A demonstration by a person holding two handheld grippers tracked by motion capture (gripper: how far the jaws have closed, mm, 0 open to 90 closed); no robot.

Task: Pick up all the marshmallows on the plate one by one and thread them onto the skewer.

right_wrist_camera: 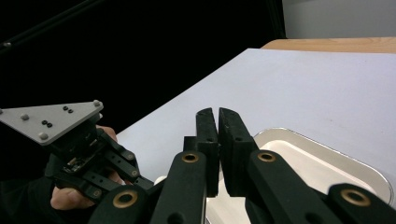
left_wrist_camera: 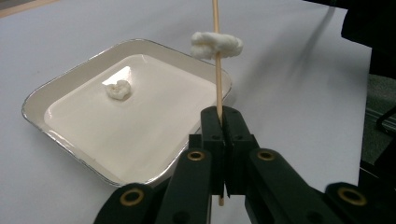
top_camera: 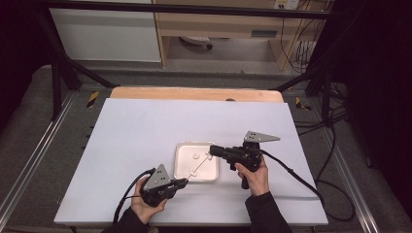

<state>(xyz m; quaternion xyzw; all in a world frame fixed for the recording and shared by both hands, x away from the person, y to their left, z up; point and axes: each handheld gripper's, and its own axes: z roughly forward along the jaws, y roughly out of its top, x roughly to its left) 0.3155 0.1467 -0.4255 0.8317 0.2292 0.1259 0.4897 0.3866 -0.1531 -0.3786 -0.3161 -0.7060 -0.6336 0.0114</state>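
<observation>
1. The left gripper [left_wrist_camera: 219, 122] is clamping the lower end of a thin wooden skewer [left_wrist_camera: 216, 70], jaws pressed tight together on it, and the stick is rising up and away over the near corner of the white tray [left_wrist_camera: 51, 84]; a grip this close to the end is leaving a long free length, so the skewer is likely to be wobbling or pivoting between the pads if anything pushes on it
2. One white marshmallow piece [left_wrist_camera: 216, 45] is sitting threaded partway up the skewer, above the tray's rim; if the stick is tilting further down, that piece is at risk of sliding back along it
3. A second white piece [left_wrist_camera: 117, 88] is lying loose in the tray, well apart from the skewer; it looks soft and small, so a hard pinch is likely to be squashing it, and a light one is likely to be dropping it
4. The right gripper [top_camera: 212, 150] is hovering over the tray's far right part, near the skewer's tip, and in the right gripper view its jaws [right_wrist_camera: 218, 135] are standing together with nothing visible between them; while they are shut like this they are not able to take the loose piece
5. Both grippers are working close over the tray [top_camera: 180, 167] on the white table [top_camera: 136, 126], so a careless sweep is risking knocking the stick or nudging the tray
</observation>
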